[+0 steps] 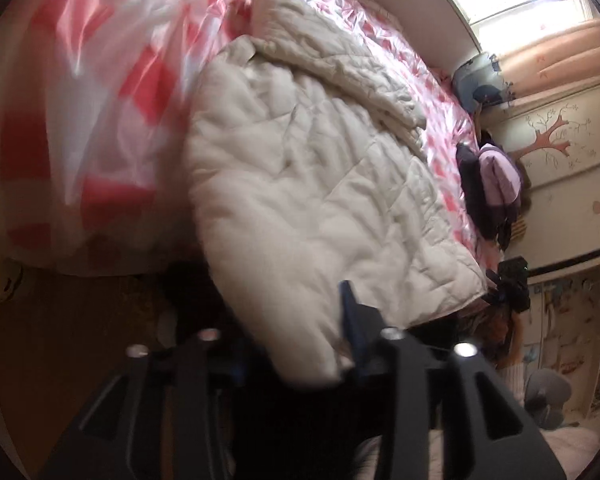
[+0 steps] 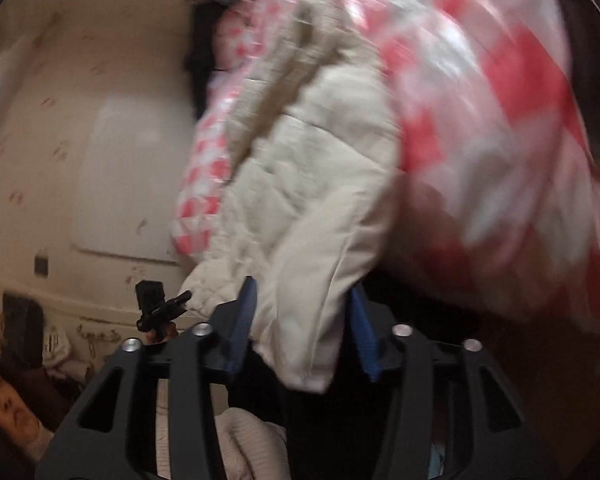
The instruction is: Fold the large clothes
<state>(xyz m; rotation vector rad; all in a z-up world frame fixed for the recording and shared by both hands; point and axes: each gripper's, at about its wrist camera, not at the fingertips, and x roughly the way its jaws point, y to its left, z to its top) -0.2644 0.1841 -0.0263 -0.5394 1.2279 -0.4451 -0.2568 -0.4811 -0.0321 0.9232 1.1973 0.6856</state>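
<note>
My left gripper [image 1: 300, 344] holds the hem of a cream quilted padded jacket [image 1: 300, 184] between its blue fingers [image 1: 350, 312]; the jacket lies on a pink-and-white checked bedsheet [image 1: 112, 80].

Coat [image 1: 300, 184]: matt cream quilted cloth, puffy, creased, stitched seams. Bed cover [image 1: 100, 80], upper left of frame: glossy red-white checked sheet, satin or plastic, can't tell which. Fingers [image 2: 246, 320]: smooth blue plastic pads on matt black frames, shiny metal screw heads [image 2: 403, 330]. Wall [image 2: 60, 120]: matt, patterned paper.
</note>
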